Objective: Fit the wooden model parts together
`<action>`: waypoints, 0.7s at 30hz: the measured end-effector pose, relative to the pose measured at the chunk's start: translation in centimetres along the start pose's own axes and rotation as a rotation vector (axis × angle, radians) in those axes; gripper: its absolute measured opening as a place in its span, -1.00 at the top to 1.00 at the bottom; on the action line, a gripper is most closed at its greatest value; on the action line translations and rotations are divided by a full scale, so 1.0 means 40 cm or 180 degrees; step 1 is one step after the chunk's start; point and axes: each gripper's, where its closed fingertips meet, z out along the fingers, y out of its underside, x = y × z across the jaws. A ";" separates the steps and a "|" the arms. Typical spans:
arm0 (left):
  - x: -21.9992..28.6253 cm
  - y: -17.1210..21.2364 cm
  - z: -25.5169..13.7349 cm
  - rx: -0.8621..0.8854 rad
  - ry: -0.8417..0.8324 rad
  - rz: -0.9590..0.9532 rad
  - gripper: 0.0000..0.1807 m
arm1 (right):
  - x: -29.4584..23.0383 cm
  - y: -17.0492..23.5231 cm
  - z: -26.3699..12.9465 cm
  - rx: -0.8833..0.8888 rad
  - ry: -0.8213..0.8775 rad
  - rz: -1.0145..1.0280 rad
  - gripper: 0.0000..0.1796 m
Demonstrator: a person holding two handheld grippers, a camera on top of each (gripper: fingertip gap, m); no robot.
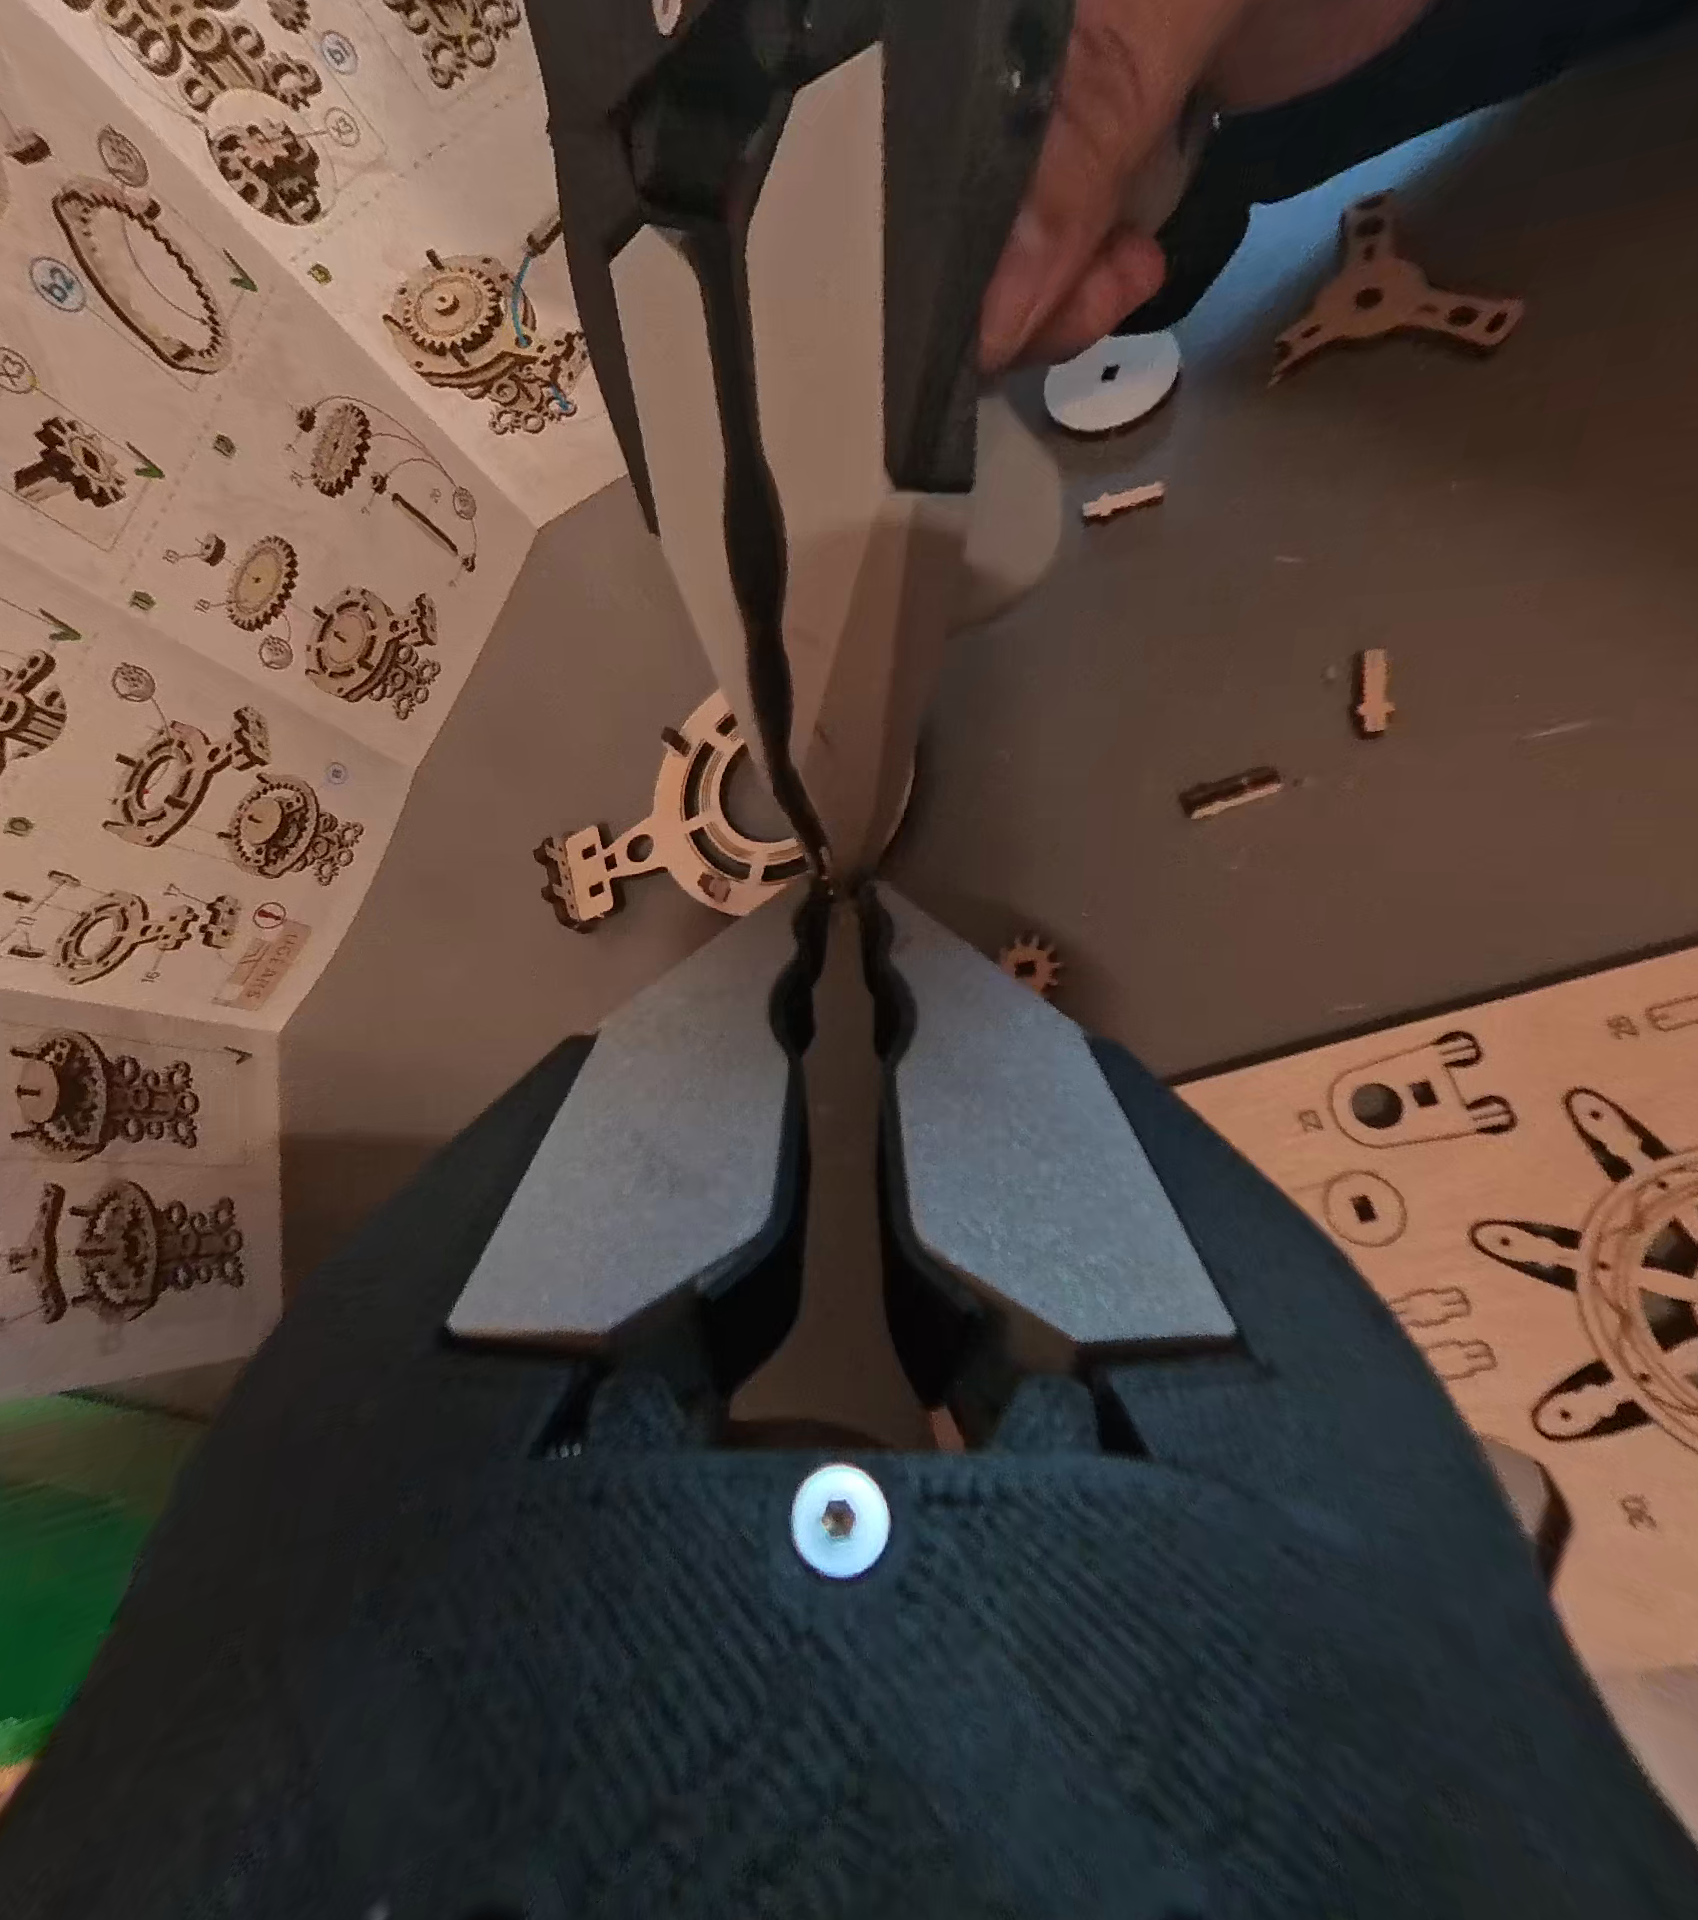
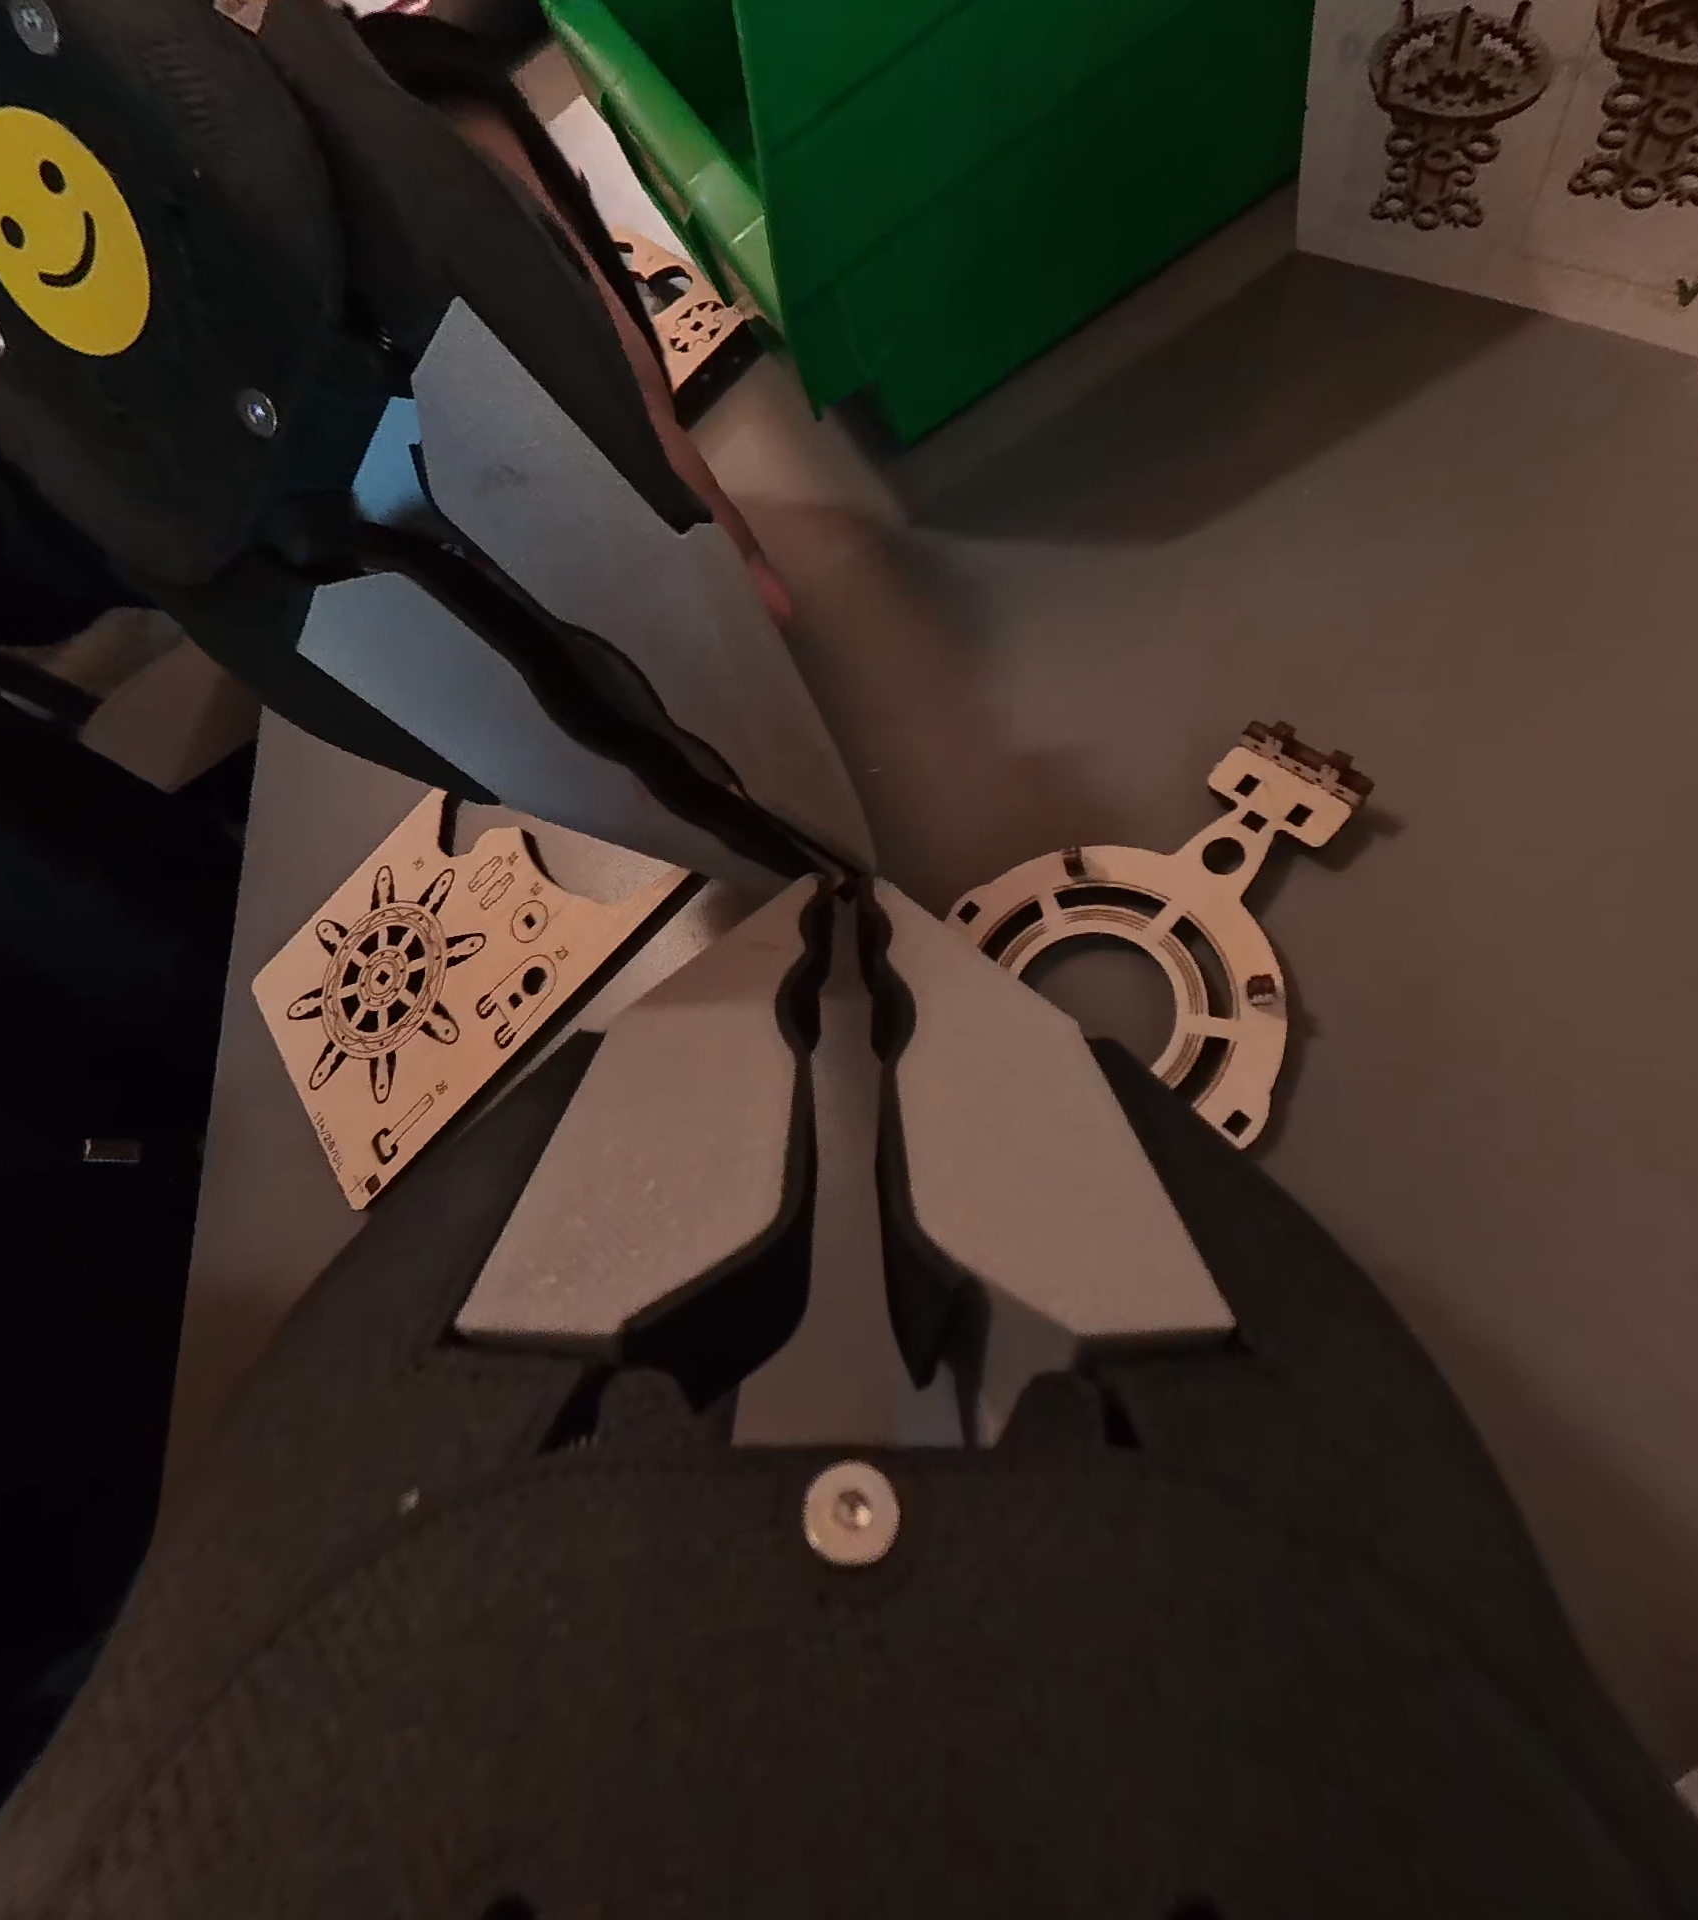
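Note:
A flat wooden ring part with a notched handle (image 1: pixel 663 831) lies on the grey table; it also shows in the right wrist view (image 2: pixel 1177 925). My left gripper (image 1: pixel 840 902) rises from below with its tips pressed together. My right gripper (image 1: pixel 817 854) comes down from above, shut, and its tips touch the left tips just over the ring's edge. In the right wrist view my right gripper (image 2: pixel 845 891) meets the left gripper (image 2: pixel 829 868), which carries a yellow smiley sticker. Whether anything is pinched where the tips meet is too small to tell.
Loose parts lie to the right: a three-armed piece (image 1: pixel 1385 301), a white disc (image 1: pixel 1110 379), small pegs (image 1: pixel 1373 691), a small gear (image 1: pixel 1032 966). A cut-out wooden sheet (image 1: pixel 1551 1247) (image 2: pixel 429 987), an instruction sheet (image 1: pixel 149 623), a green bin (image 2: pixel 980 208) and a hand (image 1: pixel 1084 208) surround them. Both grippers' tips are close together, under 4 cm apart.

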 end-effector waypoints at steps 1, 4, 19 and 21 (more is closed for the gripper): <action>0.003 -0.003 -0.003 0.0034 0.0049 -0.0046 0.96 | -0.003 0.000 -0.002 0.0006 -0.0022 -0.0023 0.98; 0.013 -0.006 -0.017 0.0131 0.0351 -0.0293 0.95 | -0.010 0.005 -0.007 -0.0039 -0.0071 -0.0125 0.99; 0.069 -0.014 -0.042 0.0328 0.1243 -0.0739 0.98 | -0.074 0.023 0.000 -0.0234 -0.0121 -0.1044 0.99; 0.077 -0.015 -0.044 0.0343 0.1315 -0.0735 0.98 | -0.080 0.026 -0.001 -0.0246 -0.0118 -0.1167 0.99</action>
